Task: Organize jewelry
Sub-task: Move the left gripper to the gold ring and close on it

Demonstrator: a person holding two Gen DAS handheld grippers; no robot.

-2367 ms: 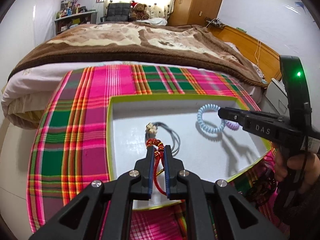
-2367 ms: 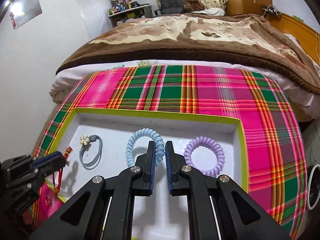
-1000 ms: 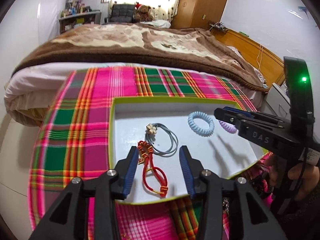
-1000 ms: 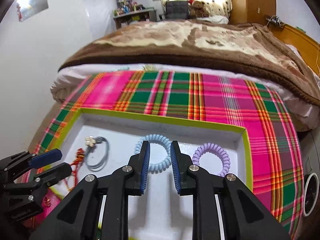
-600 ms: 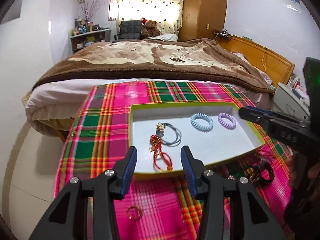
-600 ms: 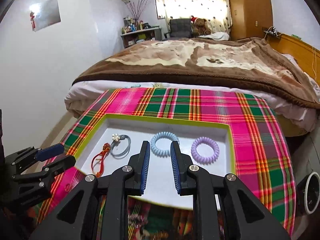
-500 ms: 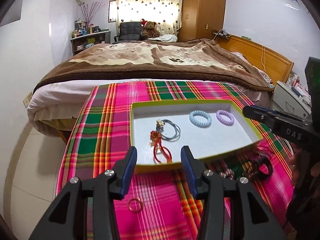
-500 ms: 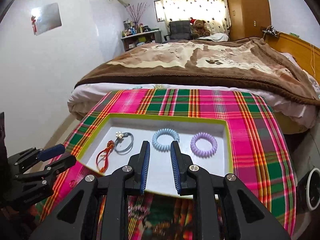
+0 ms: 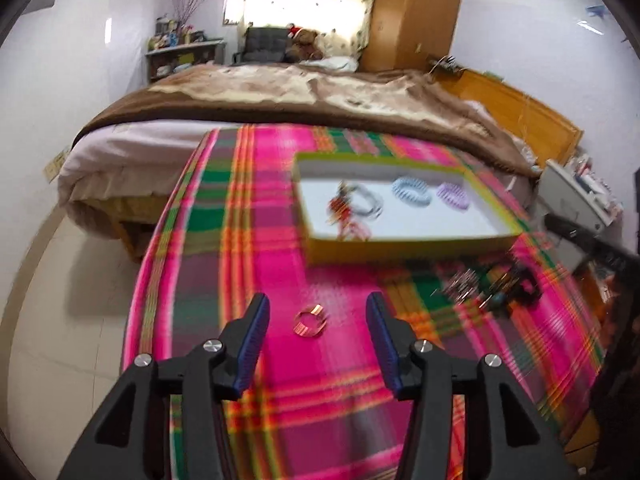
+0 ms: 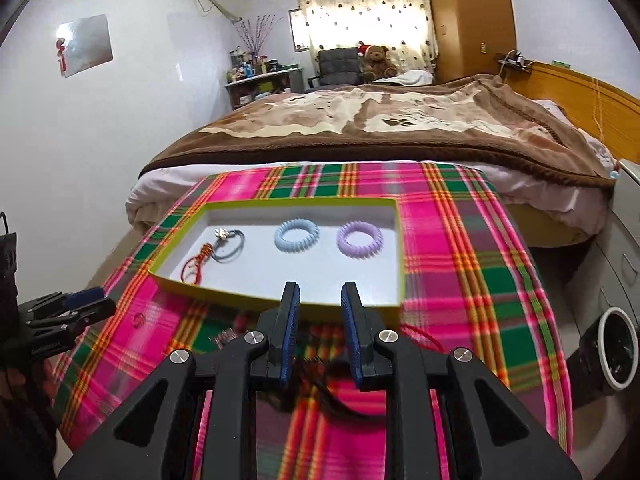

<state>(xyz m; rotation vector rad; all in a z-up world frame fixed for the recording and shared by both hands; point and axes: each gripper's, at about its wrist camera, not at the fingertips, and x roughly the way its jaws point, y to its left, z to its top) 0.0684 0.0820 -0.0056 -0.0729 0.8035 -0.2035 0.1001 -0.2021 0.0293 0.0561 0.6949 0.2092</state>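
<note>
Lining up on the ring (image 9: 310,321): left hand-held gripper (image 9: 316,334) hangs over the plaid tablecloth (image 9: 224,264) with its jaws spread wide and nothing between them. Ring lies flat on the cloth, between the two fingertips as the left wrist view has it, a touch left of centre; whether the tips are down at cloth level cannot be told. Left view is motion-blurred.

Judgement for the pick: ring is thin and low, so the tips likely need to come right down to the cloth, straddle it evenly, then close slowly. A fast or off-centre close could flick it away or pinch fabric.

Tray (image 10: 280,299) sits beyond the ring, well apart from it. Already inside: red cord (image 10: 193,267), grey hair tie (image 10: 232,249), blue coil tie (image 10: 297,236), purple coil tie (image 10: 359,239).

Right hand-held gripper (image 10: 320,330) is part open, empty, above a dark tangle of jewelry (image 10: 320,364) just in front of the tray's near wall.
</note>
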